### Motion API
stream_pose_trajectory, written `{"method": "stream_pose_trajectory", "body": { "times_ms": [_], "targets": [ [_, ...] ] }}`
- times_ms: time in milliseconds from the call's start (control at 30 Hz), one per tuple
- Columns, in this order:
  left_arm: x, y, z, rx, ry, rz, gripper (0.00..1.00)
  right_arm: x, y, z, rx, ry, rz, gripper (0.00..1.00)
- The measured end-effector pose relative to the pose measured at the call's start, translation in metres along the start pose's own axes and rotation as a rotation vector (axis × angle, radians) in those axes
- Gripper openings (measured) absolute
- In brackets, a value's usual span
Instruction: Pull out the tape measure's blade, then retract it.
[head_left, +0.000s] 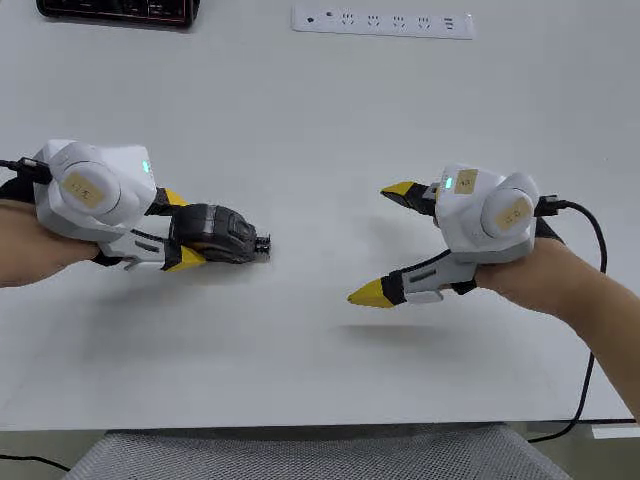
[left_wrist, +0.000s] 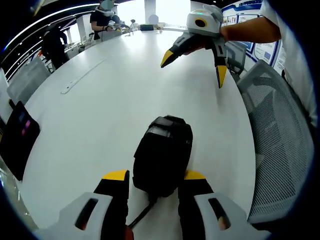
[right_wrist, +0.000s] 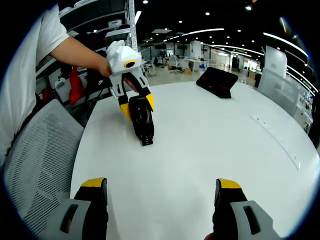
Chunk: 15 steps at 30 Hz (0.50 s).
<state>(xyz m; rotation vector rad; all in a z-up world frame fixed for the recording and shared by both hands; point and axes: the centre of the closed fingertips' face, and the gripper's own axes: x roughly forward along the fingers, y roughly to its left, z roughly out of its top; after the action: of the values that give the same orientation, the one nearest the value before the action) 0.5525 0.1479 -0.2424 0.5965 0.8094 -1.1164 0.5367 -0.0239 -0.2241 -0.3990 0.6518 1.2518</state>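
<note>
Mesh chair back (head_left: 300, 455) is right under my headset, then the white table (head_left: 320, 350) with both grippers over it.

Left side: my left gripper (head_left: 178, 228) has its yellow-tipped jaws pinched onto the black tape measure (head_left: 215, 233), one jaw on each flat side of the case. From the left gripper view it's the same deal, with the case (left_wrist: 162, 155) wedged between the two jaws and its nose pointing away from me toward the other hand. It sits low on the table, left of centre, and I honestly can't tell if it's resting on the surface or just skimming it. No blade is pulled out; only the little hook end (head_left: 263, 243) pokes from the front of the case.

Right side: my right gripper (head_left: 380, 242) is well apart from the tape measure, jaws spread wide with nothing between them, tips aimed at the case. A black cable (head_left: 595, 300) trails off its back and over the table edge.

Far edge of the table has a white power strip (head_left: 382, 21) and a dark flat device (head_left: 118, 10).
</note>
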Motion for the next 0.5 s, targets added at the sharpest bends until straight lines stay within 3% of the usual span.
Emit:
{"method": "stream_pose_trajectory", "body": {
  "times_ms": [500],
  "targets": [
    [0.0013,-0.0024,-0.0015,0.04,0.029,-0.024,0.29,0.0045,0.0009,-0.0007,0.003,-0.004,0.012,0.85]
  ]
}}
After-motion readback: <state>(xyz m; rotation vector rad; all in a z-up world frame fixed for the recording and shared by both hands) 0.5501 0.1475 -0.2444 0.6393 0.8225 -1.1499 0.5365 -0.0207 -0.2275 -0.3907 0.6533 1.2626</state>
